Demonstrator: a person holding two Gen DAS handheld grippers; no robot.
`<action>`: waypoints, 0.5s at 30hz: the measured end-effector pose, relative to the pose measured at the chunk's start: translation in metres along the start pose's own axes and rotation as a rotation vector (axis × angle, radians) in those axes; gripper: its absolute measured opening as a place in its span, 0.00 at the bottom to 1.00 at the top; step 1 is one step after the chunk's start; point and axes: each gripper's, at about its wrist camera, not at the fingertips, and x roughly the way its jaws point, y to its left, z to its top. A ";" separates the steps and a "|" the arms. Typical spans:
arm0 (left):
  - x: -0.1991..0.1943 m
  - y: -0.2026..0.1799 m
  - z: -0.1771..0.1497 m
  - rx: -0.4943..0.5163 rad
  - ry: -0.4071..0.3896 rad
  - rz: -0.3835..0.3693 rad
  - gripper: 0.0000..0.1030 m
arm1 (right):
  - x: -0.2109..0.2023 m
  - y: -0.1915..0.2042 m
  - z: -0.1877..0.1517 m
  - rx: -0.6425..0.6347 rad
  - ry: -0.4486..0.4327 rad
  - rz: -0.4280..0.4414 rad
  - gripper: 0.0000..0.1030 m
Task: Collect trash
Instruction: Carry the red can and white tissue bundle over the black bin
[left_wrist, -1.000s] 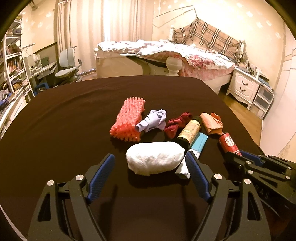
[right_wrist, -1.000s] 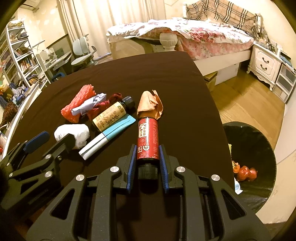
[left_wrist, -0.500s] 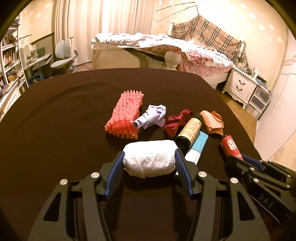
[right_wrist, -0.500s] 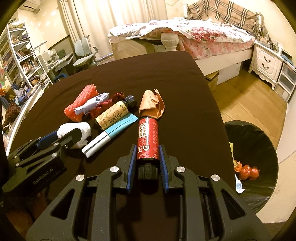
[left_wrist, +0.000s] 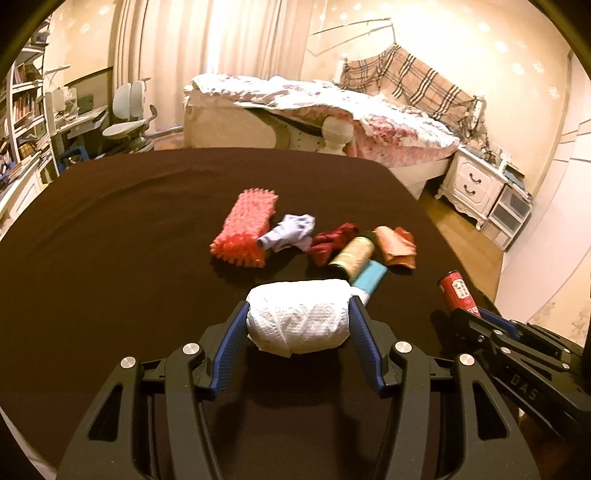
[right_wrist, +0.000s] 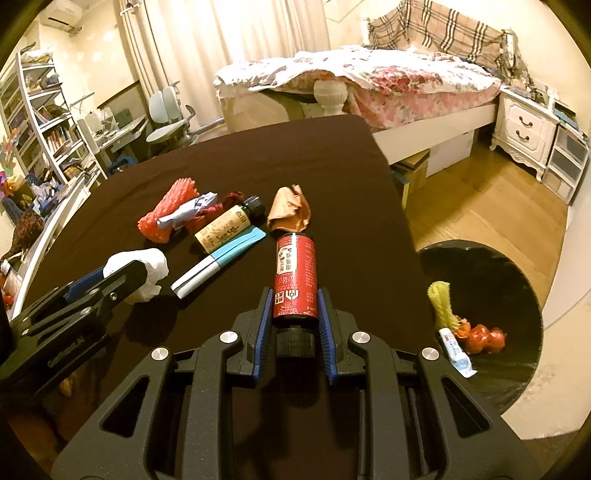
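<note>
Left gripper (left_wrist: 298, 314): jaws have just been closing and now clamp the white paper wad (left_wrist: 298, 320). Right gripper (right_wrist: 294, 299): clenched on the red bottle (right_wrist: 295, 280), cap toward the camera. On the dark table (right_wrist: 288, 155), at 11 o'clock from the bottle, lie a blue-white tube (right_wrist: 221, 261) and a tan bottle (right_wrist: 225, 229). Trash bin (right_wrist: 517, 280): at 3 o'clock, on the floor.
</note>
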 end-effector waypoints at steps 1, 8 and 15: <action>-0.003 -0.006 0.000 0.006 -0.006 -0.010 0.54 | -0.003 -0.003 0.000 0.005 -0.005 -0.003 0.23; -0.008 -0.042 0.000 0.056 -0.023 -0.070 0.54 | -0.024 -0.030 -0.005 0.046 -0.040 -0.046 0.23; 0.000 -0.089 -0.001 0.122 -0.017 -0.132 0.54 | -0.042 -0.073 -0.012 0.111 -0.072 -0.125 0.23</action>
